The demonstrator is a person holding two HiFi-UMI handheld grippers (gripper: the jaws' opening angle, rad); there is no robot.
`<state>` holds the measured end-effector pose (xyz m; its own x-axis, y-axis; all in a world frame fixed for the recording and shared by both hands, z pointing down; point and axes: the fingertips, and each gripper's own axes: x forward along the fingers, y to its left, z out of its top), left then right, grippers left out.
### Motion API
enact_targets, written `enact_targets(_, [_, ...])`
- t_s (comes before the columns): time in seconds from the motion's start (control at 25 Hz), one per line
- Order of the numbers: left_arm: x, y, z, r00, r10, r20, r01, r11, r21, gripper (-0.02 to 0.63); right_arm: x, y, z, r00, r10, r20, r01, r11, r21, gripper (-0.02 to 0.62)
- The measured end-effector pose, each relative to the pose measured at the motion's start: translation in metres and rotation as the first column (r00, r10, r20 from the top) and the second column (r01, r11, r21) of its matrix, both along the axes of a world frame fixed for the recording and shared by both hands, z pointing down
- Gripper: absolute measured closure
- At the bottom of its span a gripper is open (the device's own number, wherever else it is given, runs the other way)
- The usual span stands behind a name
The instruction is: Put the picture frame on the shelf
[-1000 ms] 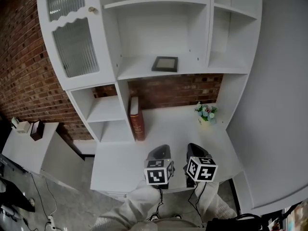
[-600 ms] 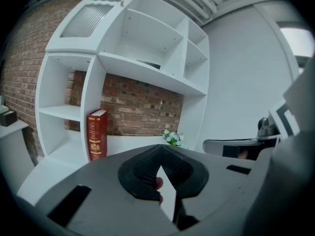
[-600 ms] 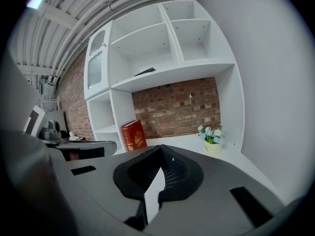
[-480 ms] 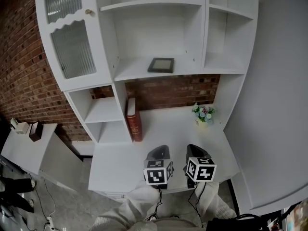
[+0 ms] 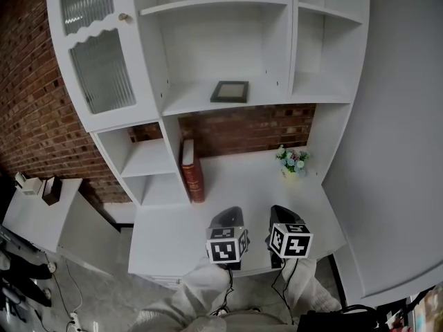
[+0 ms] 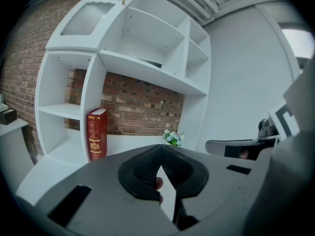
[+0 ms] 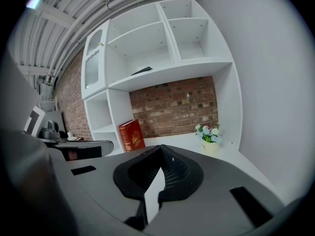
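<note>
Little has shifted in the past second: both grippers stay low at the desk's (image 5: 235, 182) front edge, and the picture frame (image 5: 230, 90) remains on the shelf. Rough red brick (image 5: 31, 109) fills the far left, beside a smooth white shelf unit (image 5: 173, 61) whose scallop-edged door holds ribbed glass (image 5: 97, 68). A red hardback book (image 5: 192, 171) with gilt tooling stands upright against a divider. Above it, the dark rectangular frame lies flat on the wide middle shelf, well apart from both tools. A small pot of pale flowers (image 5: 293, 162) sits at the desk's right rear corner. Nearer the camera, the grey left gripper (image 5: 228, 214) has its ribbed black pads drawn together at the tips, clasping nothing. The right gripper (image 5: 282, 213), just beside it, is likewise clenched and empty. Each carries a cube with square black-and-white markers.
</note>
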<state>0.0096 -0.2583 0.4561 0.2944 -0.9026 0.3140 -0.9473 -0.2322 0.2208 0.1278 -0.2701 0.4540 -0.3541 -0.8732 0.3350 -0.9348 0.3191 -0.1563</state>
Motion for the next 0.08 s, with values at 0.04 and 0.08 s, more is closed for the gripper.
enact_targets(0.04, [0.0002,-0.0006,-0.0001,1.000,0.000,0.000,0.000,1.000,0.000,0.598,-0.0002,-0.0006,-0.0003,1.000,0.000,-0.001,0.000,1.000,0.001,0.572])
enact_targets(0.08, [0.0004,-0.0012,-0.0001,1.000,0.001,0.000,-0.001,1.000,-0.001,0.598,-0.0004,-0.0012,-0.0006,1.000,0.000,-0.002,0.000,1.000,0.001,0.572])
